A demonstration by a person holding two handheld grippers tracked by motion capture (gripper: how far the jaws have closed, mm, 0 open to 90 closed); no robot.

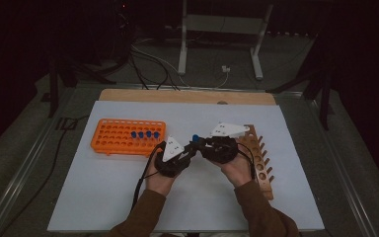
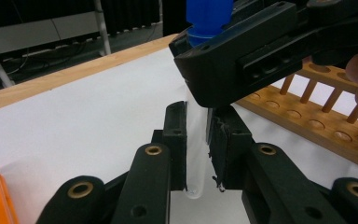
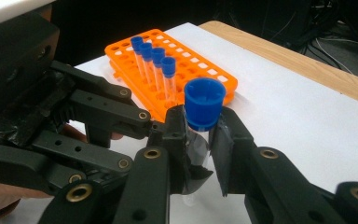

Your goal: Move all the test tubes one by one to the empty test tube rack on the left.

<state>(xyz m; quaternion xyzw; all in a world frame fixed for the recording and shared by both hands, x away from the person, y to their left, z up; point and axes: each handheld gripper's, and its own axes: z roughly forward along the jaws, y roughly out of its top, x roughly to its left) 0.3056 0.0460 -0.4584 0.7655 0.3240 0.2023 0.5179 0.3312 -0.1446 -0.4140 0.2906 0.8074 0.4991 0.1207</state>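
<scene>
- Nearest the camera in the high view, two brown sleeves come in over the front edge of the white sheet (image 1: 128, 197) that covers the desk.
- The left tongs (image 2: 196, 144) are clamped on the lower glass of the clear test tube with the blue cap (image 3: 204, 103), pads pressing it from both sides.
- The right tongs (image 3: 198, 140) grip the same tube higher up, just under its cap, so both pairs hold it together, upright above the middle of the sheet.
- Just right of the hands lies the long wooden peg-and-hole rack (image 1: 261, 158), running front to back along the sheet's right side.
- To the left, well apart from the hands, sits the orange plastic grid rack (image 1: 123, 138), with four blue-capped tubes (image 1: 144, 134) standing in a row in it.
- Behind the sheet a bare strip of the pale wooden desk top (image 1: 187, 97) shows.
- Further back the grey floor carries loose black and white cables (image 1: 153, 64) and the feet of a white metal stand (image 1: 222, 39).
- Beyond that, the room falls away dark.
</scene>
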